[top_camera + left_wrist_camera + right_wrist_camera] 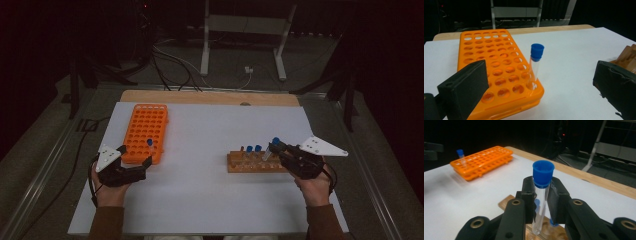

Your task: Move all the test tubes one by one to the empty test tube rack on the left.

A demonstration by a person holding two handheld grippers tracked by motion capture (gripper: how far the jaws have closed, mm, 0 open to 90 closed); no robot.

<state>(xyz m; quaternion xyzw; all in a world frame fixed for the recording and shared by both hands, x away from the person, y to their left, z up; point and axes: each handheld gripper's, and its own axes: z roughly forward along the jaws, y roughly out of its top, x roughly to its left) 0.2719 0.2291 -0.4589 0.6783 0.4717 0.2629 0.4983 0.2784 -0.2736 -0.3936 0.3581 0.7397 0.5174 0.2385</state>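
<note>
An orange tube rack [145,131] lies at the table's left, with one blue-capped tube [149,144] standing in its near right corner hole. My left gripper [135,156] sits at that corner, open, its jaws wide apart on either side of the tube [536,62] and not touching it. Over to the right, my right gripper [279,150] is shut on a second blue-capped clear tube [543,173] and holds it upright just above the right end of a wooden rack [255,163]. That wooden rack carries a few more blue-capped tubes [251,149].
The white board [200,190] lies on a wooden table whose far edge [210,96] shows behind it. Cables and a metal stand's legs are on the floor beyond. The wooden rack [627,57] shows behind the left gripper's right jaw.
</note>
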